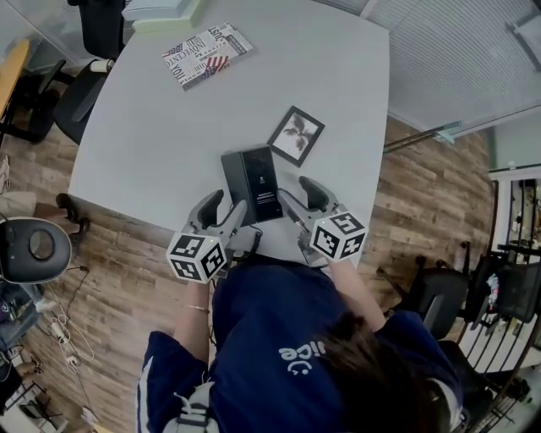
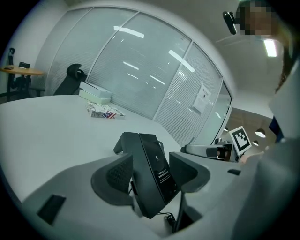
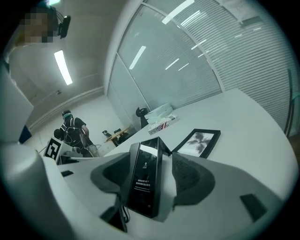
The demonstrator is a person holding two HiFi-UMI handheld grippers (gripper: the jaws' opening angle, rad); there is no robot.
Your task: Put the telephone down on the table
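The black telephone (image 1: pixel 254 182) rests on the grey table (image 1: pixel 152 144) near its front edge, with its screen facing up. My left gripper (image 1: pixel 223 213) is at the phone's near left corner and my right gripper (image 1: pixel 293 201) at its near right side. Both are open. In the left gripper view the phone (image 2: pixel 157 168) stands between the wide jaws of the left gripper (image 2: pixel 150 176), and the pads do not press on it. The right gripper view shows the same: the phone (image 3: pixel 144 180) lies between the spread jaws of the right gripper (image 3: pixel 154 183). A thin cable hangs from the phone's near end.
A black picture frame (image 1: pixel 296 135) lies just beyond the phone. A flag-print booklet (image 1: pixel 206 54) and stacked books (image 1: pixel 161 13) sit at the table's far side. Office chairs (image 1: pixel 80 89) stand to the left, over the wooden floor. A person (image 3: pixel 72 131) stands in the background.
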